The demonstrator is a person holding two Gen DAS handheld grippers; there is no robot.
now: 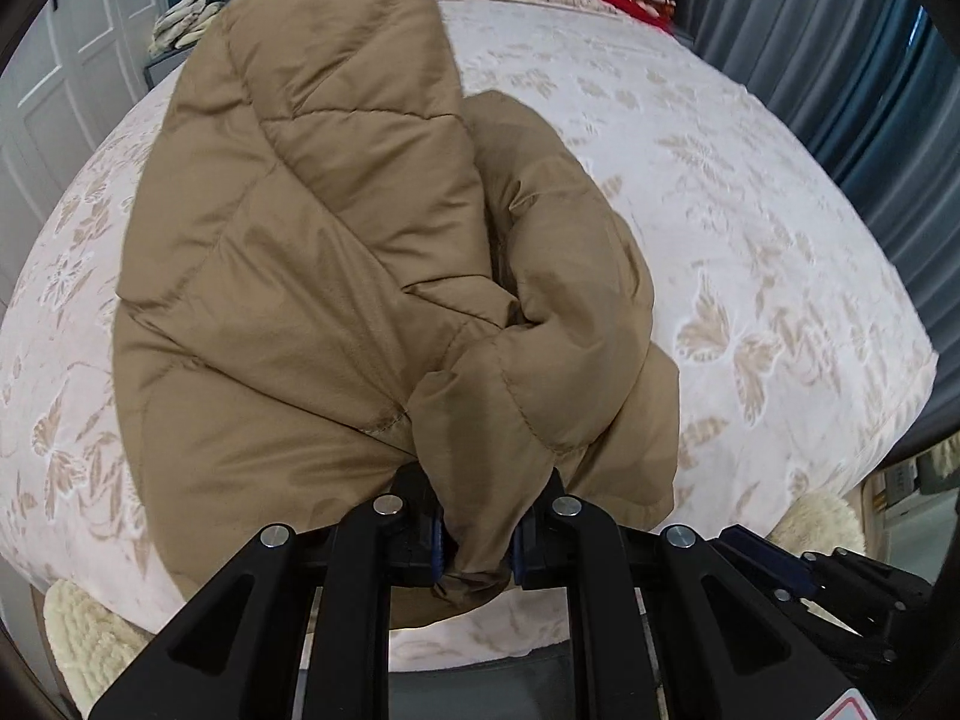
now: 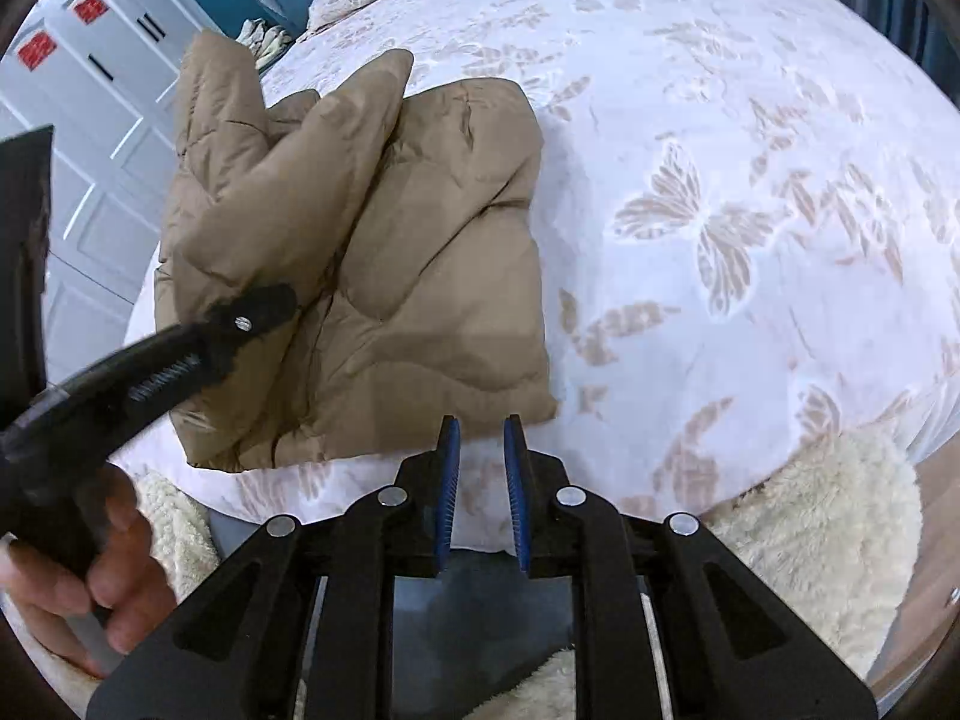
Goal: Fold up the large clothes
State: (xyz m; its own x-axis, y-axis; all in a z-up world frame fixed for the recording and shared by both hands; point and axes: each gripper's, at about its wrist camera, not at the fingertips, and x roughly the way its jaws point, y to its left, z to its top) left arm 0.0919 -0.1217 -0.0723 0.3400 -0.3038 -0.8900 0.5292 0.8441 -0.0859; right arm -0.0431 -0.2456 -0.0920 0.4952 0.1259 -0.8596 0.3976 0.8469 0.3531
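One tan jacket (image 2: 360, 252), one bed (image 2: 750, 120), two tools, left (image 1: 478, 546), right (image 2: 482, 456).

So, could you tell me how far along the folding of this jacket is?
Partly done: the tan puffer jacket lies on the bed with its body roughly squared near the front edge. In hand: the left gripper is shut on a fold of it, lifting that part over the rest. The right gripper holds nothing, its pads slightly apart. Left: laying that part down and finishing the fold.

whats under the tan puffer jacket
The tan puffer jacket lies on the bed's white butterfly-patterned cover, near its front edge. The left gripper lifts one part of it. Whatever sits beneath the flat part is covered; only the cover shows around it.
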